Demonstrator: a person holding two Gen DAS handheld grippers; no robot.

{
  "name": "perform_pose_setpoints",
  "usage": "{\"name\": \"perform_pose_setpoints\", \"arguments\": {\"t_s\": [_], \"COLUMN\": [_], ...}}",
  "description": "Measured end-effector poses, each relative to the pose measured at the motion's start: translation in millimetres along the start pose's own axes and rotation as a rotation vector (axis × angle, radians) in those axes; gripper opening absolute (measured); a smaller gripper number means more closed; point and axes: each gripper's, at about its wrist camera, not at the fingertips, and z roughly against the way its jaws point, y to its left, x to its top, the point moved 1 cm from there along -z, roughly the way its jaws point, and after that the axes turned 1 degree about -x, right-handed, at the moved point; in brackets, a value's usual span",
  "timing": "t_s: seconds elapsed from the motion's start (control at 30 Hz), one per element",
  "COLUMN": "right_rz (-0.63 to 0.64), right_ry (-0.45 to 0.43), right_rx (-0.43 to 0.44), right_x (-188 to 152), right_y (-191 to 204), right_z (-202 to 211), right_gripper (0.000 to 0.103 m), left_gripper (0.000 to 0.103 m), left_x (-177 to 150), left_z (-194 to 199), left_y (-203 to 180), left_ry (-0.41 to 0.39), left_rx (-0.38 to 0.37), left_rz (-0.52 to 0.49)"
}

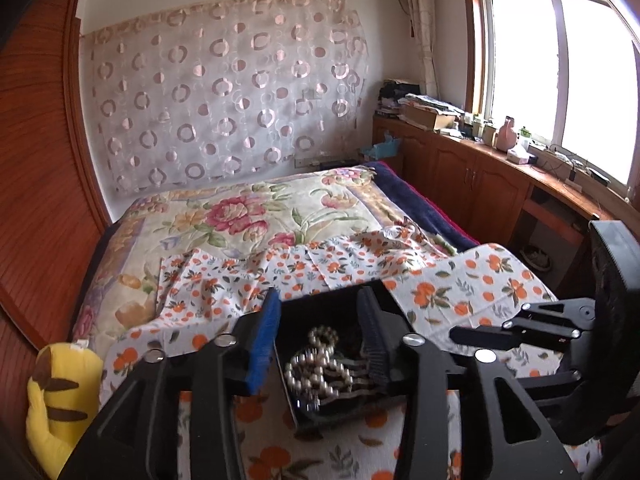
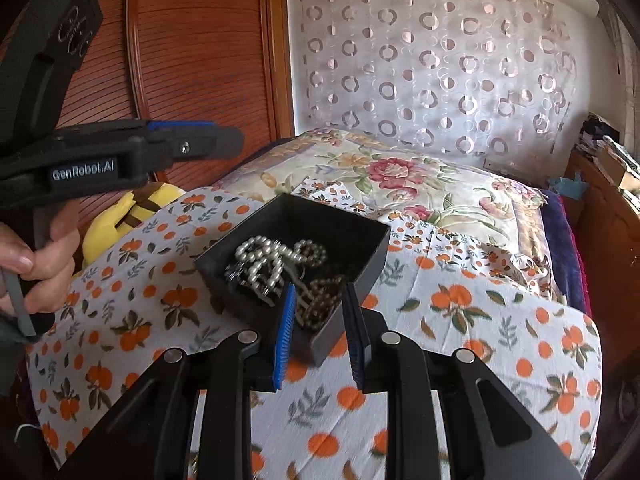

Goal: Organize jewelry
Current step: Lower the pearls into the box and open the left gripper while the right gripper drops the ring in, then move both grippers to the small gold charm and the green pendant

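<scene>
While glossy pearl strands fill square black box, darker beads perhaps metal

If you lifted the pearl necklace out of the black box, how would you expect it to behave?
The pearl necklace lies in loose loops, so it would probably hang limp. It overlaps a darker bead strand, so that may drag along. Round glossy beads could slip between the right gripper's pads.

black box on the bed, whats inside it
The black box holds a tangle of white pearl strands and, beside them, darker brownish beads. Whatever lies under the pile, and the box floor, is covered.
</scene>
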Motion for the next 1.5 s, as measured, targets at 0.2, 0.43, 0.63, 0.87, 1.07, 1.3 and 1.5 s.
{"name": "perform_pose_setpoints", "arguments": {"t_s": [0.2,0.43,0.63,0.87,1.07,1.3,1.5], "right_rz": [-0.005,-0.015,0.003,0.033,0.061,0.110,0.099], "right_ry": [0.017,0.060,0.101,0.158,0.210,0.213,0.212], "right_rx": [-0.005,-0.007,0.022,0.080,0.100,0.072,0.081], "right_x": [-25,-59,-82,-103,-111,-114,-114], "right_y": [10,18,36,59,66,72,70], "right_z": [17,30,38,33,23,21,21], "right_gripper": [0.026,0.026,0.026,0.026,0.026,0.025,0.025], "left_gripper": [0.073,0.081,0.081,0.081,0.081,0.081,0.062], "left_x": [-34,-82,-116,-142,-156,-160,-157], "left_z": [21,41,50,51,49,38,28], "left_y": [1,7,7,2,-3,-12,-19], "left_ry": [0.023,0.064,0.116,0.169,0.205,0.239,0.266], "left_rx": [-0.009,-0.013,-0.016,-0.026,-0.048,-0.064,-0.079], "left_rz": [0.019,0.042,0.044,0.025,0.019,0.003,-0.008]}}
